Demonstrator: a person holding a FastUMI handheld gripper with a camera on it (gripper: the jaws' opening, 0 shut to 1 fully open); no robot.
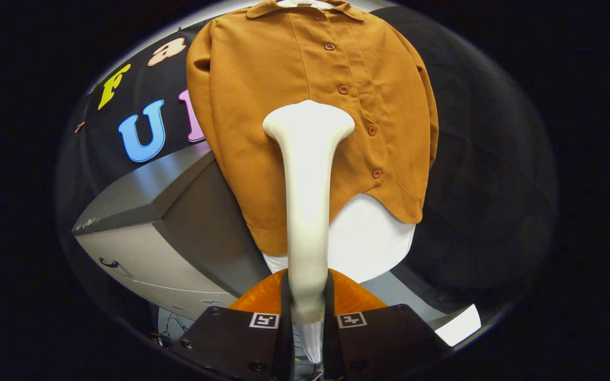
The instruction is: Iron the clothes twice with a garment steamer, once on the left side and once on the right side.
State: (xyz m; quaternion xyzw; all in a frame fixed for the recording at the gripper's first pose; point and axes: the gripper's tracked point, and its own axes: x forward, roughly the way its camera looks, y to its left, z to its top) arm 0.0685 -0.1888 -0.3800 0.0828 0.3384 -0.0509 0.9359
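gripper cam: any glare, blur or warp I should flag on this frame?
Gripper view: strong fisheye bowing on the grey cabinet edges; garment steamer handle, clamped between the gripper fingers, is brightly lit, near blown-out at its head; brown shirt sharp and evenly lit; no motion blur.

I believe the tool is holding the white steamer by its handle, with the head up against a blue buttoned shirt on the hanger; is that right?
Not quite: the shirt is brown-orange, not blue, as the gripper view shows. The rest holds: the tool grips the white steamer by its handle, head against the buttoned shirt on the hanger.
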